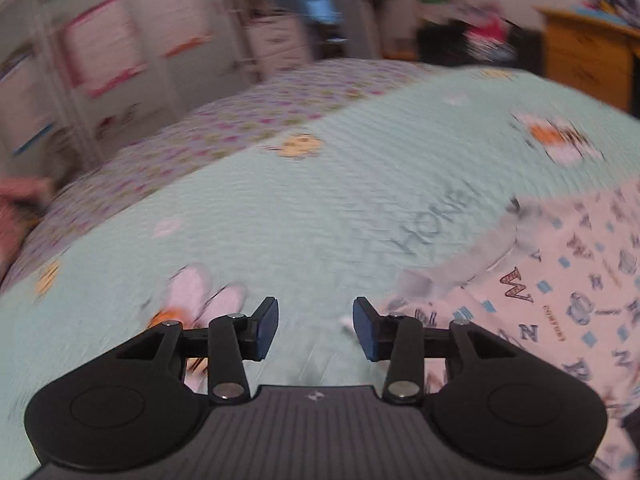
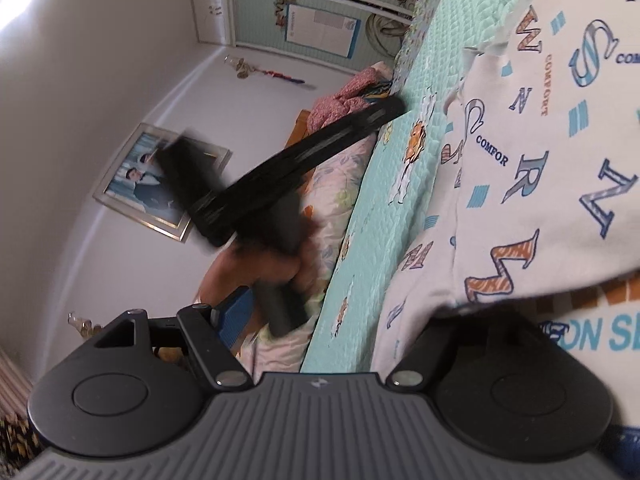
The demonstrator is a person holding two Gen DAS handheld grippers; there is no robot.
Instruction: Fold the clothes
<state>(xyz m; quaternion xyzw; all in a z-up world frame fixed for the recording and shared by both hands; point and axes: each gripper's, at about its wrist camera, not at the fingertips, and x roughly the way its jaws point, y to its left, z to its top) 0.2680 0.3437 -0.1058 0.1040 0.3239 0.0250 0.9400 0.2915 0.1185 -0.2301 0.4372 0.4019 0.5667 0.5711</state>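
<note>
A: Surroundings?
B: Shirt [image 1: 560, 300] lies on the quilt [image 1: 300, 208], right of my left tongs [image 1: 315, 328], which gape empty. Desk [image 1: 588, 56] beyond.
A: Right tongs [image 2: 316, 320]?
B: Cloth drapes one finger; grip unclear.

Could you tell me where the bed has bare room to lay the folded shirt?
The widest bare patch is the mint quilt ahead of the open left tongs, between the floral strip along the far edge and the letter-print shirt. The shirt side is crowded: cloth drapes over the right tongs.
</note>
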